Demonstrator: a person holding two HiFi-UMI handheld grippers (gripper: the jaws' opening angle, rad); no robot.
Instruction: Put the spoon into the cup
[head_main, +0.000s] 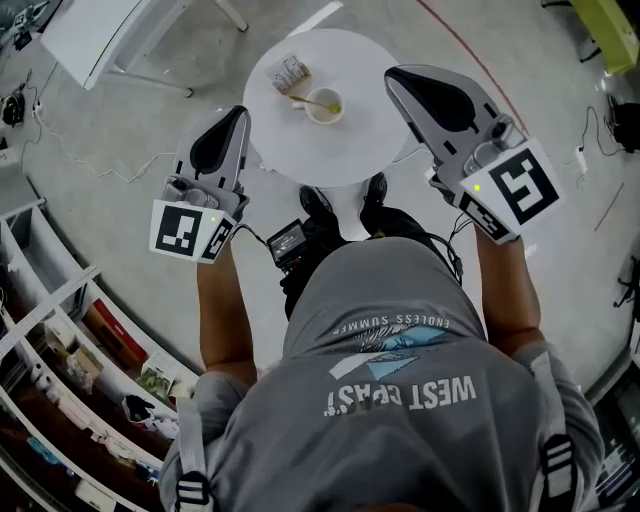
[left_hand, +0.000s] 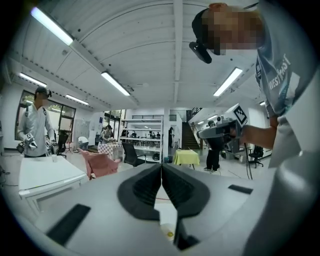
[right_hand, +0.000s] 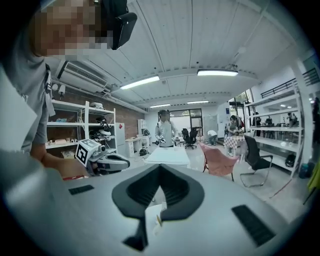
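A small white cup (head_main: 325, 105) stands on the round white table (head_main: 365, 140). A yellow spoon (head_main: 305, 100) rests in the cup, with its handle sticking out over the rim to the left. My left gripper (head_main: 239, 111) is held up at the table's left edge, jaws shut and empty. My right gripper (head_main: 391, 76) hovers over the table's right side, also shut with nothing in it. In the left gripper view the jaws (left_hand: 161, 166) meet in a closed line. The right gripper view shows its jaws (right_hand: 160, 168) pressed together too. Neither gripper touches the cup.
A small striped grey object (head_main: 289, 73) lies on the table left of the cup. The person's shoes (head_main: 318, 203) stand under the table's near edge. Shelves (head_main: 60, 340) run along the lower left, and another white table (head_main: 100, 35) stands at the upper left. Cables lie on the floor.
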